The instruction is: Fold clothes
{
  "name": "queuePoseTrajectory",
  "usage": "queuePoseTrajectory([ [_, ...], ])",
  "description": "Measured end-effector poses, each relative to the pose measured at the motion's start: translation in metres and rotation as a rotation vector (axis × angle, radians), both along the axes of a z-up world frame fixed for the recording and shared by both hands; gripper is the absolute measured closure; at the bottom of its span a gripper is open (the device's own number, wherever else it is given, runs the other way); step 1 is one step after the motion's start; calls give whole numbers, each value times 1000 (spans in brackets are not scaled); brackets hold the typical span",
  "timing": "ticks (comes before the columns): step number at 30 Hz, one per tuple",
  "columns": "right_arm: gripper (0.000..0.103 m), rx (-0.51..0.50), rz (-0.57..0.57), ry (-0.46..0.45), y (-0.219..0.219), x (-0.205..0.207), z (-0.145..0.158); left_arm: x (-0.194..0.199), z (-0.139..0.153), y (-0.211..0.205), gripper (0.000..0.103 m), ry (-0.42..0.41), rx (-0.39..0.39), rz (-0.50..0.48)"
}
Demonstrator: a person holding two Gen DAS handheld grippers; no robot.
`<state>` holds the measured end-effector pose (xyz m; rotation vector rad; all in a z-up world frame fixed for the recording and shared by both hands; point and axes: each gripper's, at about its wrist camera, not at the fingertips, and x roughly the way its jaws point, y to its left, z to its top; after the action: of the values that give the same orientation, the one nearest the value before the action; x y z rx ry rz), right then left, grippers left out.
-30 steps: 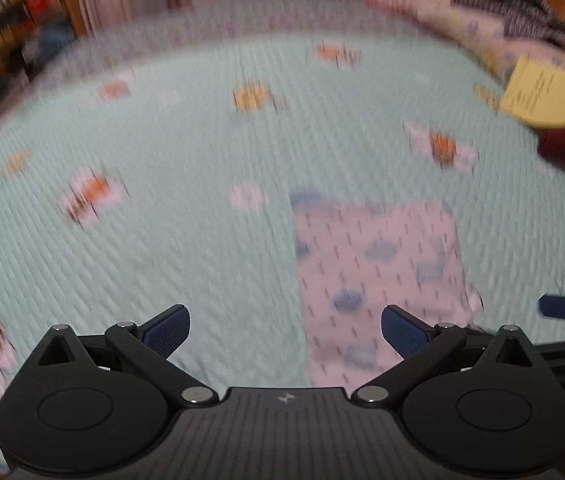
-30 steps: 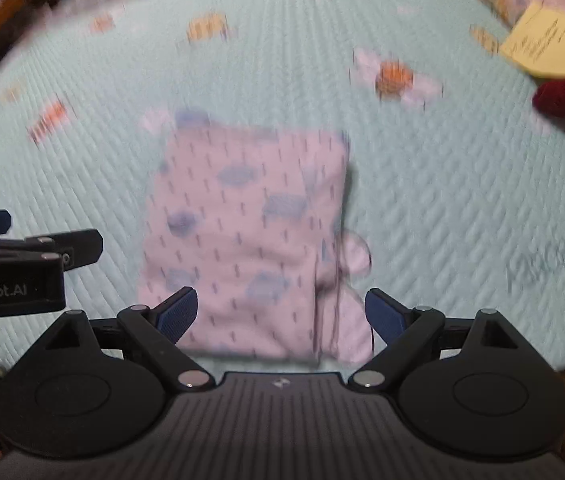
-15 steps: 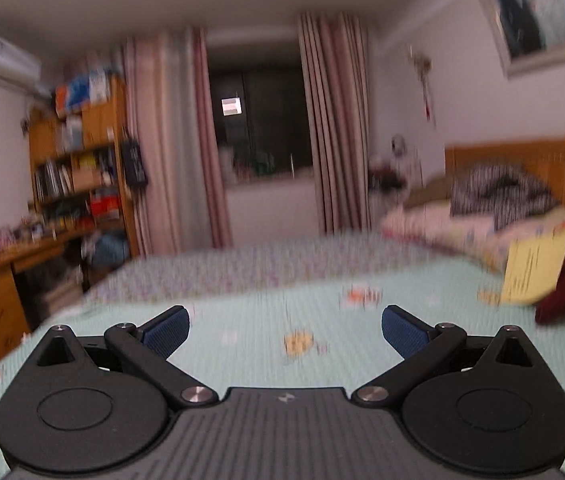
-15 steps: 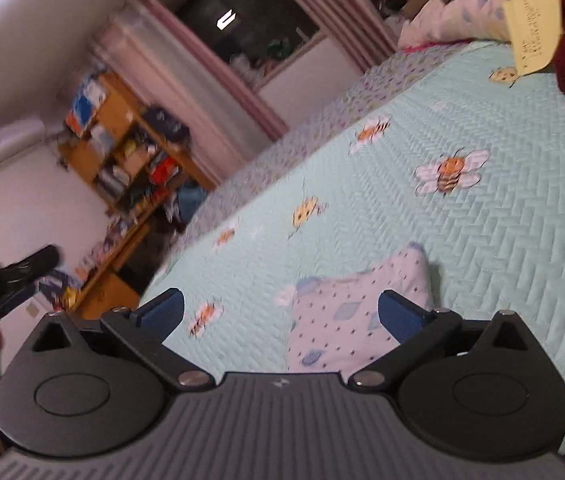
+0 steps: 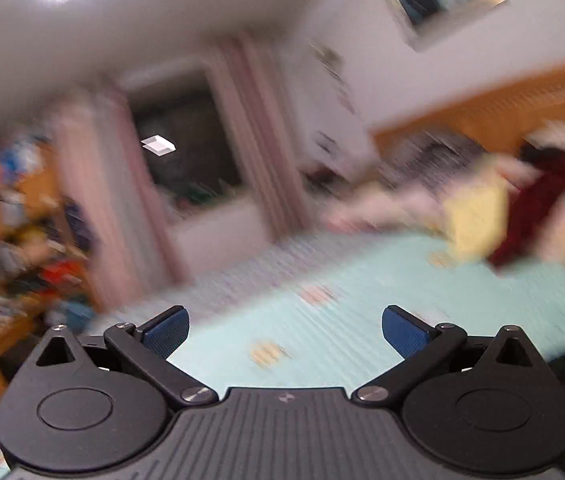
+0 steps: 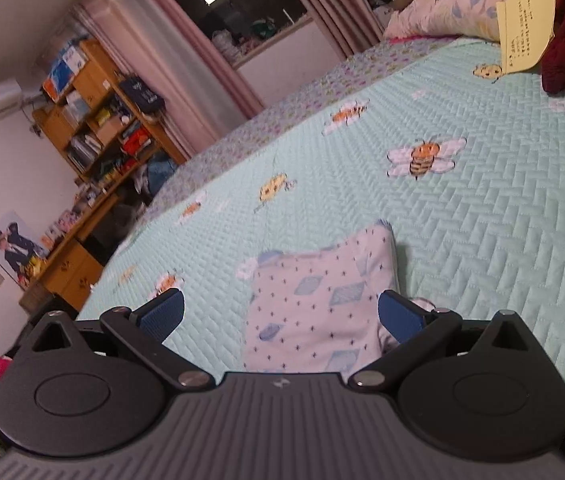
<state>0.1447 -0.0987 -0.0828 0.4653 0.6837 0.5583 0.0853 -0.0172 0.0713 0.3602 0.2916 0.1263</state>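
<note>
Right gripper tilted, fingers spread over folded garment.

Yellow paper sheet leaning at the pillows: dark handwritten lines, too small to read; dark tote bag hanging on the wooden shelf: pale lettering, illegible; small emblem on the right gripper's housing, no letters made out; left wrist view too blurred, yellow sheet shows no marks; no text legible anywhere.

Bedroom: quilted bed, curtains, bookshelf.
</note>
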Motion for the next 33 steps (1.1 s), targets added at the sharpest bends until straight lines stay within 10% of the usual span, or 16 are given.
queuePoseTrajectory([
  [16,0,-43,-94,147,-19,9,-35,61,-92,23,1,423,-303,40],
  [33,0,-77,-114,216,-16,20,-51,76,-141,51,5,605,-420,148],
])
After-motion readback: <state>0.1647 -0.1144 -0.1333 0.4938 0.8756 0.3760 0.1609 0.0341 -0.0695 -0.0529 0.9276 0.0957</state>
